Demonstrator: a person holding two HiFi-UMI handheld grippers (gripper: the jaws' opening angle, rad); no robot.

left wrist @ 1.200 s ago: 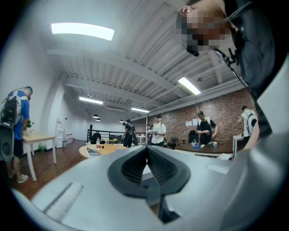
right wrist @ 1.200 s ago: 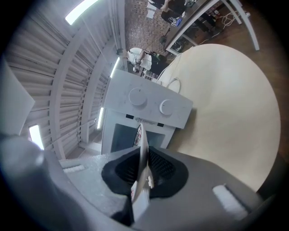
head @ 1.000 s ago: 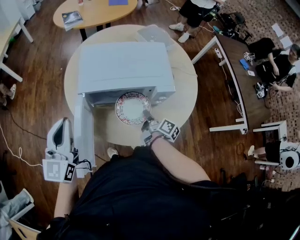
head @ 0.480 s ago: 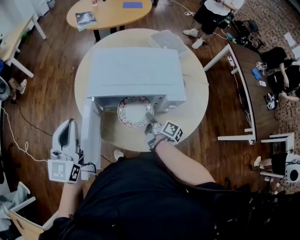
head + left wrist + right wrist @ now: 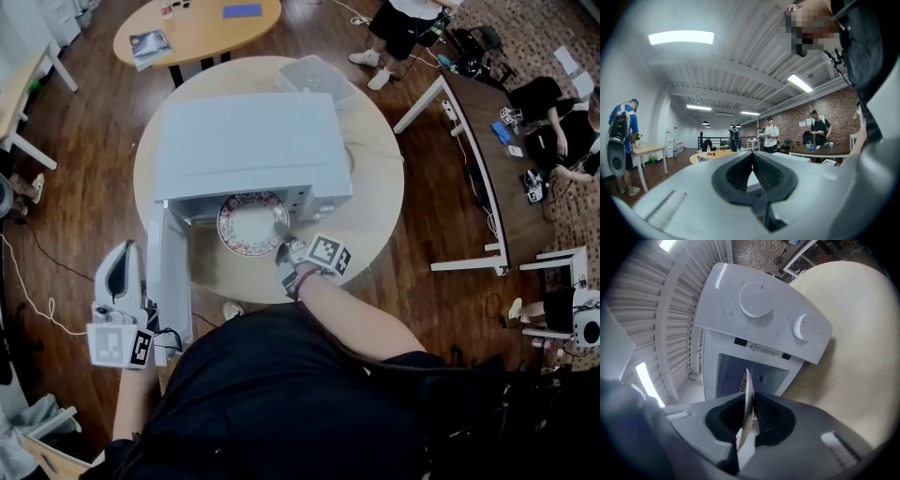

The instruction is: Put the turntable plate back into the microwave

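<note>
On a round pale table (image 5: pixel 375 202) over a dark wooden floor (image 5: pixel 84 187) sits a white microwave (image 5: pixel 248 141), the turntable plate (image 5: pixel 246 223) half inside its mouth, rim pinched by the right gripper (image 5: pixel 284 242), while the left gripper (image 5: pixel 122 255), jaws together and empty, hangs beside the open door (image 5: pixel 169 272).

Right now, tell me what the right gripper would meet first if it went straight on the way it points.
Probably the open cavity of the white microwave: the right gripper, shut on the round white plate with a patterned red rim, aims into it. Depth inside is unclear.
</note>
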